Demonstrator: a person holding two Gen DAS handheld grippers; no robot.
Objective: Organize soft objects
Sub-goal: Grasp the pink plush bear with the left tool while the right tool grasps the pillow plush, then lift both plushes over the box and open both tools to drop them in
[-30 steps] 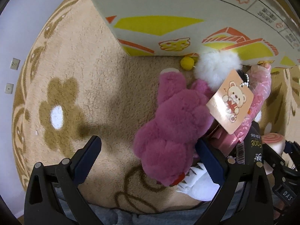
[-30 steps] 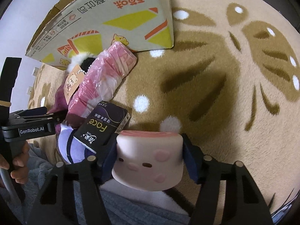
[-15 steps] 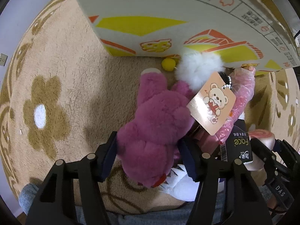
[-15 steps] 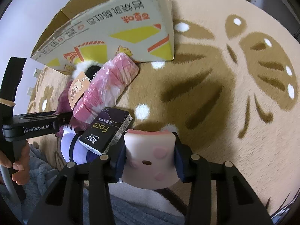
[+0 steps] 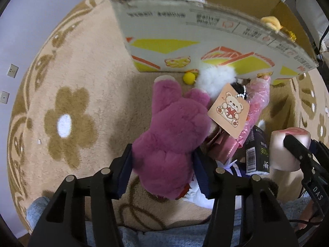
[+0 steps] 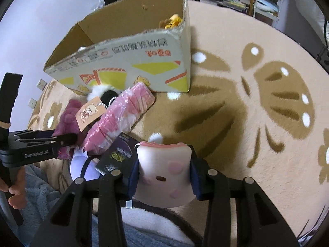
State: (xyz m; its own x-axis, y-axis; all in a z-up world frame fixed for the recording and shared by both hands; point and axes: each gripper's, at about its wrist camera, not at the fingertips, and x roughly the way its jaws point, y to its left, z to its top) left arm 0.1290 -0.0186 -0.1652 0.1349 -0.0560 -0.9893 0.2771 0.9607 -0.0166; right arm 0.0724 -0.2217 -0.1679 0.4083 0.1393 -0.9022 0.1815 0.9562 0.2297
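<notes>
We see the left gripper (image 5: 162, 164) pointing down at the rug, its jaws just drawn in and now clenched on the body of a purple plush bear (image 5: 172, 131), the blue pads pressed into the fur on both sides; the bear's limbs reach away from the jaws toward a cardboard box (image 5: 205, 41); a card tag (image 5: 229, 113) printed with a cartoon bear lies over its upper side, hung on a bead chain from a white fluffy toy (image 5: 216, 78) that sits against the box wall, a small yellow ball (image 5: 189, 78) just beside it.

The right gripper (image 6: 163, 170) has its jaws closed in as well, grasping a cream squishy toy (image 6: 164, 175) with pink spots; the pads dent its sides; we cannot tell from either view whether it is clear of the rug.

Just left of that toy, in the right wrist view, lies a dark tissue pack (image 6: 117, 154), resting partly on a white soft item (image 6: 80, 166); beyond it a pink bundle wrapped in clear plastic (image 6: 123, 117) stretches toward the box corner.

The box stands open on a beige rug (image 6: 236, 113) patterned with brown flowers and leaves; yellow items (image 6: 172, 20) show inside its far corner; a person's hand (image 6: 17, 187) grips the left gripper's handle at the frame edge.
</notes>
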